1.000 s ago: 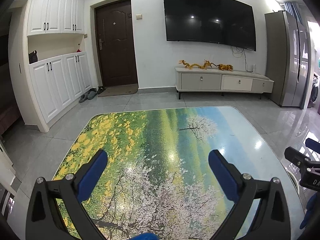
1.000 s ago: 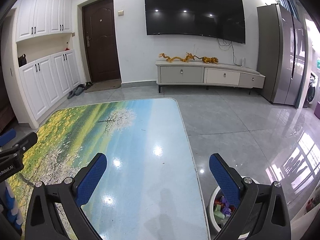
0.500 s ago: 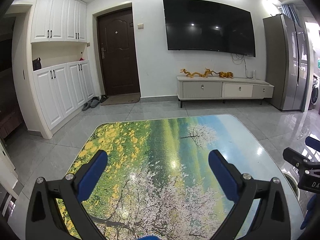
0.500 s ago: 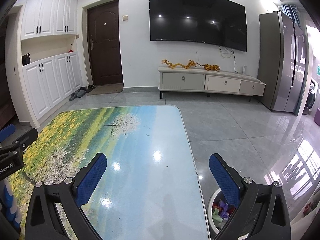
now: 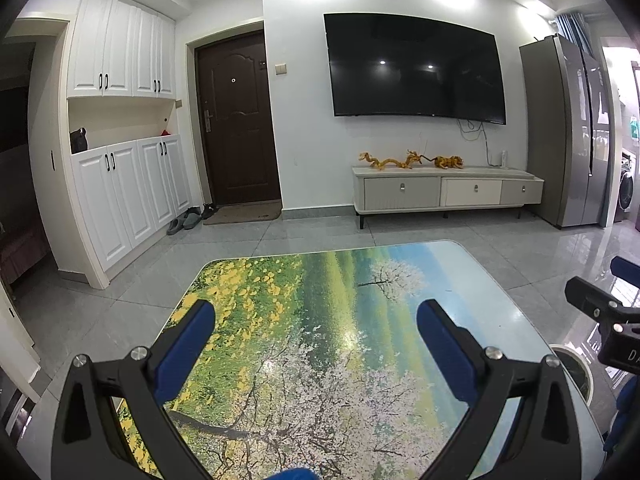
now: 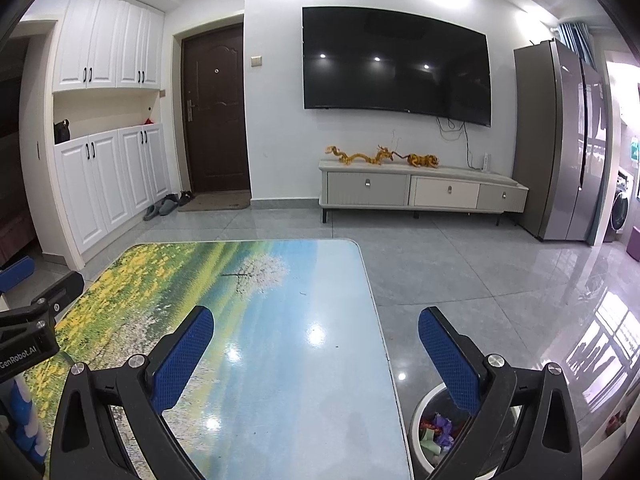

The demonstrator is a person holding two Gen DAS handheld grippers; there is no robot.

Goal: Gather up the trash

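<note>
Both grippers, left gripper [image 5: 312, 320] and right gripper [image 6: 316, 320], hold fingers spread wide, empty, over tabletop [image 6: 280, 360]. Trash [image 6: 440, 426] sits in bin [image 6: 420, 412] on floor, under right gripper's right finger.

- The table [image 5: 320, 320] ahead of the left gripper [image 5: 316, 324] is bare to its far edge; the wide-spread jaws hold nothing.
- To that gripper's right, the right gripper [image 5: 600, 312] stands over the table's edge.
- Ahead of the right gripper [image 6: 316, 328], bare tabletop and open floor [image 6: 480, 272].
- Below its right finger, the bin [image 6: 432, 432] stands beside the table, crumpled trash [image 6: 440, 426] inside.
</note>
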